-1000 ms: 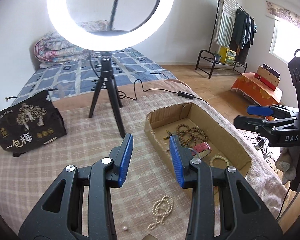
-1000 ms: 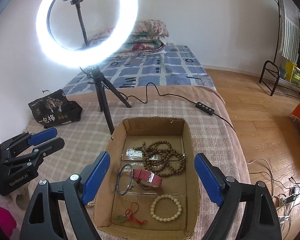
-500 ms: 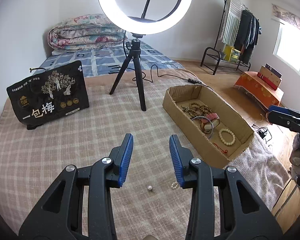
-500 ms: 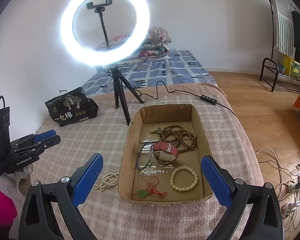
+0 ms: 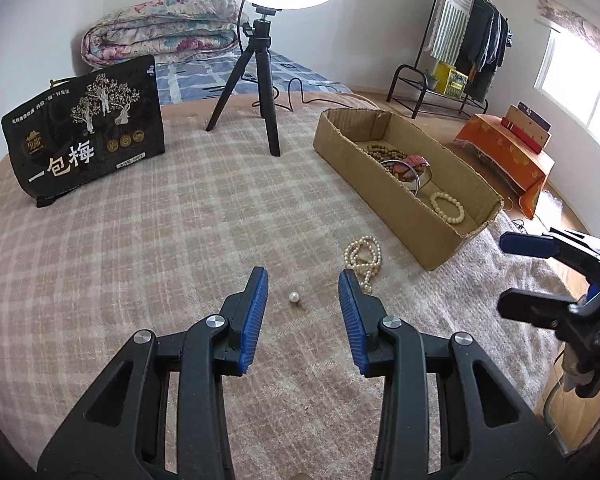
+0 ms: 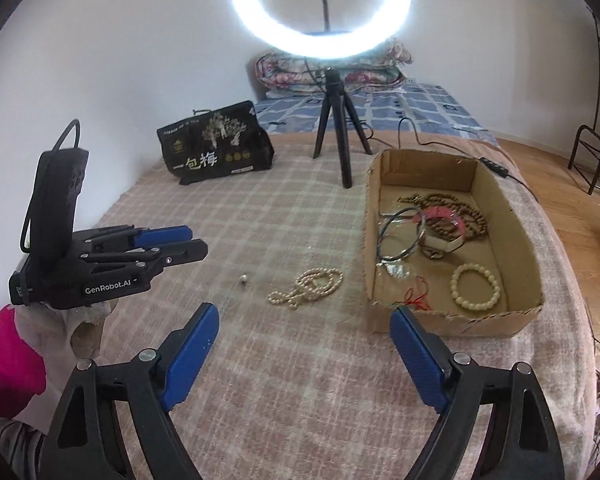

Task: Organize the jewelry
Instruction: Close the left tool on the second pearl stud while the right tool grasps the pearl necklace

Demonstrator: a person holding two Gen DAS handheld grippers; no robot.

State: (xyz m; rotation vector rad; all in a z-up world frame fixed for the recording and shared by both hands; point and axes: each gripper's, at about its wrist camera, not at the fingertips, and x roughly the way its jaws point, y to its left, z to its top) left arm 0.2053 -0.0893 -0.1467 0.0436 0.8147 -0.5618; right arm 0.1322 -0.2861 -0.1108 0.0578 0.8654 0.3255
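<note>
A cardboard box [image 5: 416,216] [image 6: 516,240] on the checked blanket holds brown prayer beads [image 6: 460,210], a red watch [image 6: 444,216], a metal bangle [image 6: 400,236], a cream bead bracelet [image 6: 475,287] and a red string [image 6: 414,298]. A pearl necklace [image 5: 362,258] [image 6: 308,286] lies on the blanket beside the box. A single loose pearl [image 5: 295,297] [image 6: 244,279] lies just ahead of my open left gripper [image 5: 302,284] [image 6: 180,246]. My right gripper [image 6: 304,354] [image 5: 532,272] is wide open and empty, held near the front edge.
A ring light on a black tripod [image 5: 264,92] [image 6: 336,120] stands behind the box, its cable trailing right. A black printed bag [image 5: 84,124] [image 6: 216,144] stands at the back left. Folded quilts lie beyond. The blanket edge drops to the wooden floor on the right.
Both grippers have pulled back and lowered. My left gripper swung left from the box to the loose pearl. The right gripper moved back from over the box.
</note>
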